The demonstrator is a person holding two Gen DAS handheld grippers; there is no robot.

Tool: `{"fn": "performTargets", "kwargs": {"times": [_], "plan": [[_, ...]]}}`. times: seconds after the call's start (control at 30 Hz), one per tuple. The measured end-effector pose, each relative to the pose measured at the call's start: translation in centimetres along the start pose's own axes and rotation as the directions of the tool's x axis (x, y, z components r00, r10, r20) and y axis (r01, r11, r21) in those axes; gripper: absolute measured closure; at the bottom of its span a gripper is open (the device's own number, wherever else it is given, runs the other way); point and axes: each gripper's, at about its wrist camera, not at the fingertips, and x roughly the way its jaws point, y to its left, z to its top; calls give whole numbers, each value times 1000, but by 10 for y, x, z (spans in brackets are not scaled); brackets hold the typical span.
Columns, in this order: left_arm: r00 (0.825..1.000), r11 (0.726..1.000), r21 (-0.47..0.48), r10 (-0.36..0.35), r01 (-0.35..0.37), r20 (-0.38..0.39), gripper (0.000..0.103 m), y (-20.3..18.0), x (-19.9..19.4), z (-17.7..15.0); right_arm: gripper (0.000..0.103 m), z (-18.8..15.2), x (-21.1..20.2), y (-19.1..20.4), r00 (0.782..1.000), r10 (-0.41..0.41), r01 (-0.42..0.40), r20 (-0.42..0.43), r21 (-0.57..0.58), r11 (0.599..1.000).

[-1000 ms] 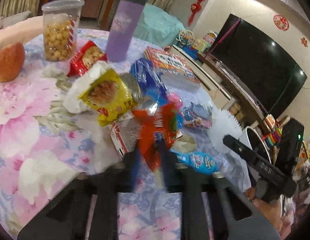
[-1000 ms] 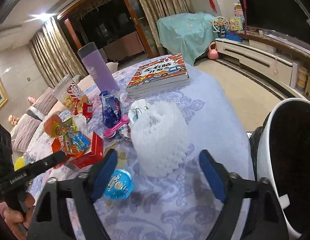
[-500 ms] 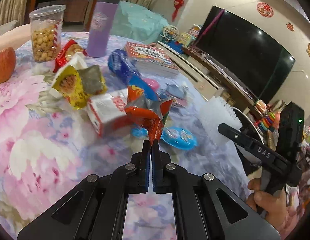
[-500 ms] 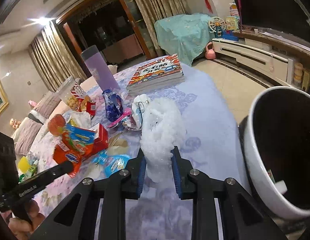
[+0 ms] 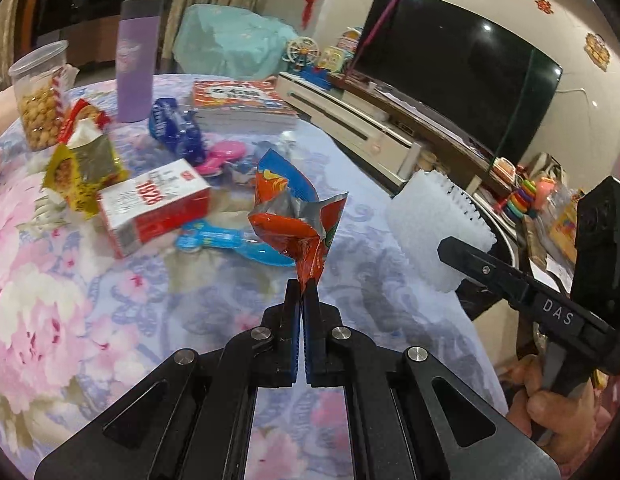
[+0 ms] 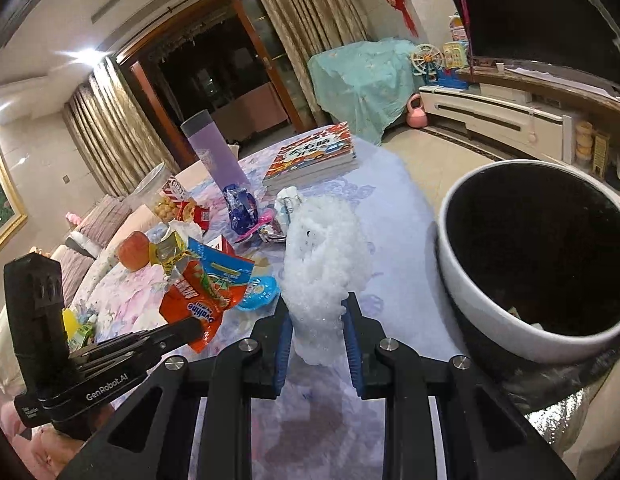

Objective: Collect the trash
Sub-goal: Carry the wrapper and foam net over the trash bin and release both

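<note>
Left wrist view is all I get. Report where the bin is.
Observer: The white bin stands open just right of the right gripper, beside the table.
Operator: Confirm the grip on the foam.
Observer: The foam net is squeezed at its lower end between both blue pads.
Operator: Check inside the bin.
Observer: Dark interior; a few pale scraps show inside.

Books (image 5: 240,106), purple tumbler (image 5: 134,60), TV (image 5: 461,68)
</note>
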Motion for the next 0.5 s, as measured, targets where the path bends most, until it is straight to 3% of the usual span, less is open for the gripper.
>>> {"fn": "performTargets", "kwargs": {"times": [0.5], "plan": [[998,995,78,-53,55,-28,102,-49,11,6,79,-6,-37,-34,997,-65,63,46,50,997]]}}
